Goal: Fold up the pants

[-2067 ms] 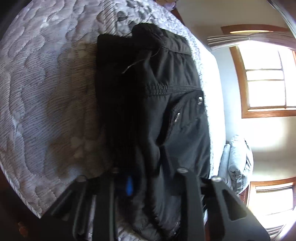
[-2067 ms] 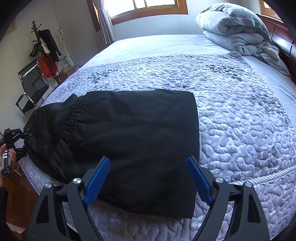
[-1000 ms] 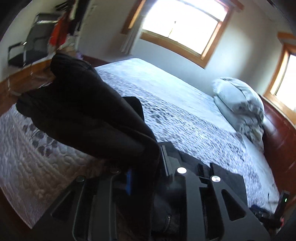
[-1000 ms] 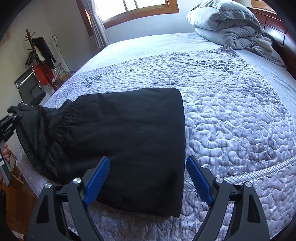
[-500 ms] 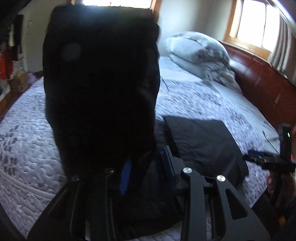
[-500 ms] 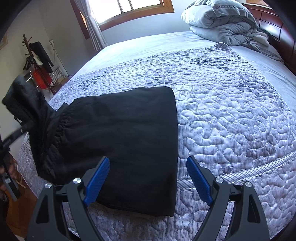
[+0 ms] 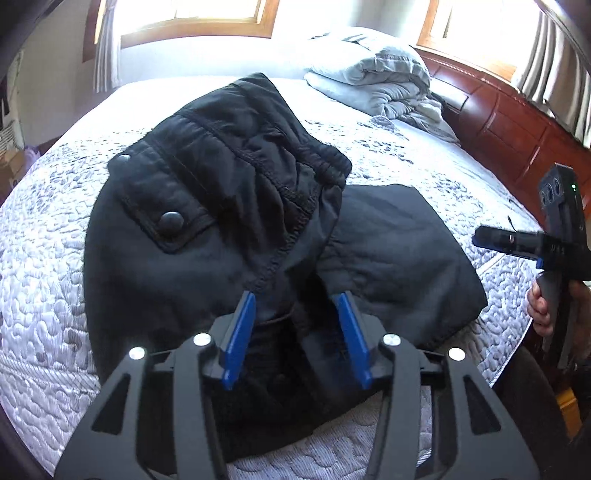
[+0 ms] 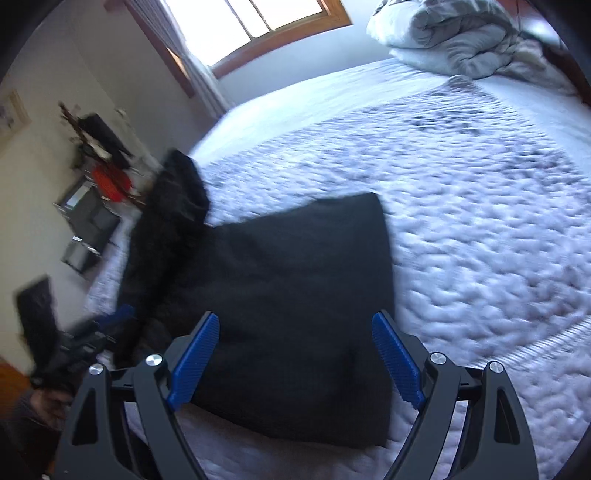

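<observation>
currently, black pants heaped on the quilted bed near its front edge, waistband end humped up, left gripper jaws opening with fabric between the pads, right gripper spread wide over the flat folded part, gripping nothing

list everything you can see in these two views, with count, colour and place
black fabric pants: one, black, on the bed's near edge, waistband end bunched over the flat folded part
quilted bedspread: one, grey-white, covering the bed under the pants
rumpled duvet: one, pale grey, piled at the bed's far end
wooden bed frame: one, red-brown, along the bed's side
windows: two, wood-framed, far walls
coat stand: one, blurred, by the wall
left gripper: one, black with blue pads, jaws opening, pants fabric between them
right gripper: one, black with blue pads, open above the folded part
</observation>
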The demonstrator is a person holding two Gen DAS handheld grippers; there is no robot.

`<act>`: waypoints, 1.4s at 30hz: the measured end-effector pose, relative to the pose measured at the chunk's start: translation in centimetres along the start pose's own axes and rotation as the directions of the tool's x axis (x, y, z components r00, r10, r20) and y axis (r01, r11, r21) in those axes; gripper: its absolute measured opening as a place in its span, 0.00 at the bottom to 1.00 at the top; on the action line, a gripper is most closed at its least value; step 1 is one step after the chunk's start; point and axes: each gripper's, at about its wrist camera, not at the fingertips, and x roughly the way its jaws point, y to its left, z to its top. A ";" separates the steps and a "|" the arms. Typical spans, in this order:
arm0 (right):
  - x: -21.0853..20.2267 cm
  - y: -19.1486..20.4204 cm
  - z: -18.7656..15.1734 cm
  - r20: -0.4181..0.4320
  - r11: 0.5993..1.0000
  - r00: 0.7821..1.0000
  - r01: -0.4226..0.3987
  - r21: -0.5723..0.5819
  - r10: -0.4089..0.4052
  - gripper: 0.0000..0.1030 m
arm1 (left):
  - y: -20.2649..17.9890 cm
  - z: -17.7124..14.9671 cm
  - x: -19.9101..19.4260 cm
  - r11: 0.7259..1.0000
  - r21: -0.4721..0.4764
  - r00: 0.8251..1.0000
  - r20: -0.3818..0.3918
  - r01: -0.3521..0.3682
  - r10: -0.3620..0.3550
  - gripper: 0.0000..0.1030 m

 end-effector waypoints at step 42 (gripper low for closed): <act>15.6 9.7 9.3 -0.119 0.915 0.908 -0.402 0.026 0.402 0.26 | 11.0 -2.6 -5.1 0.879 -0.409 0.969 -0.087 -0.246 0.231 0.97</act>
